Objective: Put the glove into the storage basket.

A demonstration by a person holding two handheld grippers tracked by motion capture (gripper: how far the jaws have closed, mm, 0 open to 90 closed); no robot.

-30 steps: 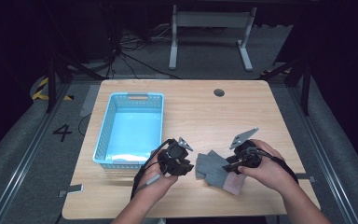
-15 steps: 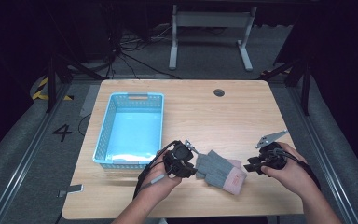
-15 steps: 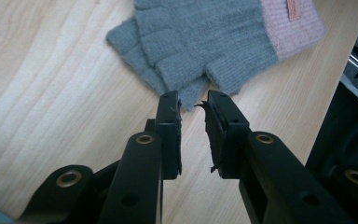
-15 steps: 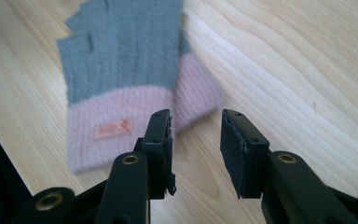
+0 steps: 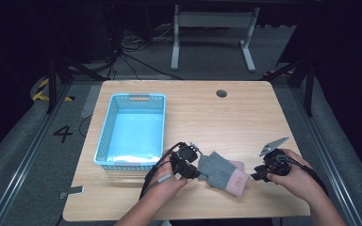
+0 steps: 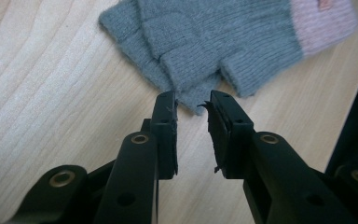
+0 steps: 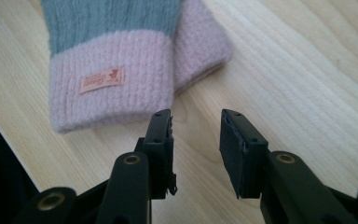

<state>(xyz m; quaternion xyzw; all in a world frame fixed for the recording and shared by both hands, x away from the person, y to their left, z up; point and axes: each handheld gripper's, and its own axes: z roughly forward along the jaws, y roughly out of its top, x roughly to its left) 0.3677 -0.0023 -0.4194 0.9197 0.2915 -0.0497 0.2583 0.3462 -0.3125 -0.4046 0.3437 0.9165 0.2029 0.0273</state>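
Observation:
A pair of grey knit gloves (image 5: 224, 173) with pink cuffs lies stacked near the table's front edge. My left gripper (image 5: 199, 170) sits at their finger end. In the left gripper view its jaws (image 6: 192, 100) stand a little apart, with a grey glove fingertip (image 6: 200, 95) right at the gap and no pad pressing on it. My right gripper (image 5: 256, 175) rests just right of the pink cuff (image 7: 107, 79). Its jaws (image 7: 196, 119) are open over bare wood and have just been closing, with nothing between them.
A light blue plastic basket (image 5: 104, 136) stands at the left of the wooden table (image 5: 226, 117), just behind my left hand. A round cable hole (image 5: 221, 93) sits near the far edge. Dark floor, cables and a desk frame lie beyond.
My right gripper has drawn away to the right, off the gloves' cuff end. The gloves now lie flat between the two grippers. The left gripper has stayed at the finger end, slightly lower.

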